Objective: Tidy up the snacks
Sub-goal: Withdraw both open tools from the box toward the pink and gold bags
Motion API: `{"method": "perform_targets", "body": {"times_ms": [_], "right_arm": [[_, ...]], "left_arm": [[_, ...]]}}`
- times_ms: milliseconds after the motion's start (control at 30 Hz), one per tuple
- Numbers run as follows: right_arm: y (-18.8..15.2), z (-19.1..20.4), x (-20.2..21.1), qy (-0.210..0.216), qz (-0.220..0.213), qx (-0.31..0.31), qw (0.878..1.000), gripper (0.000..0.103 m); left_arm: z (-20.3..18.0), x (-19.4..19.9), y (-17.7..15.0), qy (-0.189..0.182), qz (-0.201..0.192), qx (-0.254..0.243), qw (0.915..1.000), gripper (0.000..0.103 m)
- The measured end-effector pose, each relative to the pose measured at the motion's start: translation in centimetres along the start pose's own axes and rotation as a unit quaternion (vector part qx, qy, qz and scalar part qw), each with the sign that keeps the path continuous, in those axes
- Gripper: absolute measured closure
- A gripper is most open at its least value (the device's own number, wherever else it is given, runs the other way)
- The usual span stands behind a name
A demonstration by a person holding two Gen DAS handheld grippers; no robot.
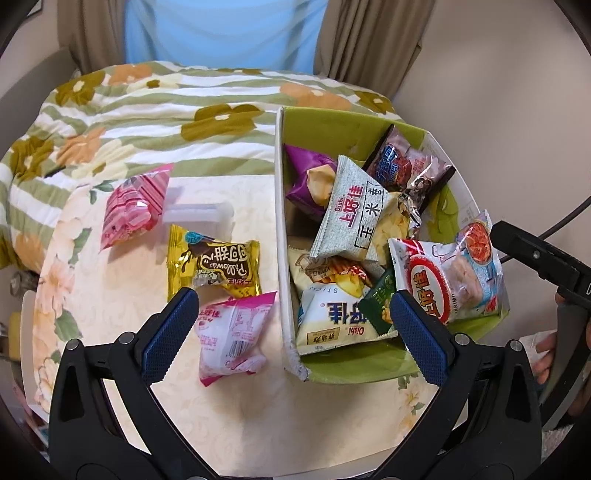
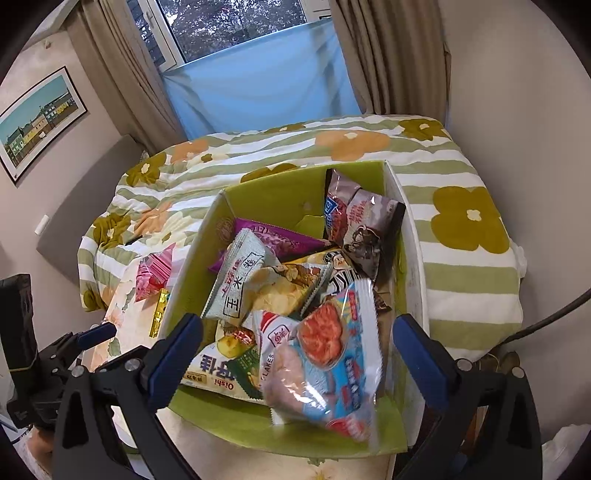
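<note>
A home bedroom. A bed [image 2: 461,240] with a flowered quilt [image 1: 147,110] stands under a curtained window [image 2: 236,22]. A framed picture [image 2: 37,122] hangs on the wall.

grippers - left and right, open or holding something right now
Left gripper: open, holding nothing, above the pink-and-white packet.
Right gripper: open, the shrimp chips bag loose between its fingers.

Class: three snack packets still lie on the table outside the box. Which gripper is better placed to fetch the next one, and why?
Left. The left gripper is open just above the pink-and-white packet; the right gripper is open over the box.
</note>
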State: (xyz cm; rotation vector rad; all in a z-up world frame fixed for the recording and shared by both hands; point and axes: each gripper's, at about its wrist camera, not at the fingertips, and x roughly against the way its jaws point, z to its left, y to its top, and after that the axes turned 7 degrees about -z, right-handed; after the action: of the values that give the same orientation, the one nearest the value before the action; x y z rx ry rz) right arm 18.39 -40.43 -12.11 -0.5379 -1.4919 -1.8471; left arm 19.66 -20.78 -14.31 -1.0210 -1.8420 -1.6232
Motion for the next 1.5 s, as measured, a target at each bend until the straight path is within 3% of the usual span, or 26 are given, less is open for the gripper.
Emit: {"method": "perform_targets", "body": {"times_ms": [233,433,800,1167,1500], "right_arm": [[0.1,0.8,0.8,0.006,-0.002,0.008,1.0,0.001],[0.5,2.4,2.0,0.004,-0.012,0.029,1.0,0.001],[0.1,9.2,3.3,0.027,-0.04,0.044,0.998,0.001],[-1.6,18.4,0.5,0.012,-0.037,0.051,0.998,0.001],[-3.3,25.1,-4.3,-0.027,-0.015,0.04,0.999,0.001]], "left_arm": [[0.4,2.0,0.2,0.006,-0.013,-0.004,0.9999,0.001],[2.1,6.0,0.4,0.015,-0.039,0.006,0.9991,0.001],[10.4,11.3,0.1,0.043,-0.073,0.038,0.9957,0.001],[19.6,10.8,1.4,0.031,-0.043,0.034,0.998,0.001],[26.5,8.0,3.9,-0.018,-0.017,0.032,0.9992,0.001]]}}
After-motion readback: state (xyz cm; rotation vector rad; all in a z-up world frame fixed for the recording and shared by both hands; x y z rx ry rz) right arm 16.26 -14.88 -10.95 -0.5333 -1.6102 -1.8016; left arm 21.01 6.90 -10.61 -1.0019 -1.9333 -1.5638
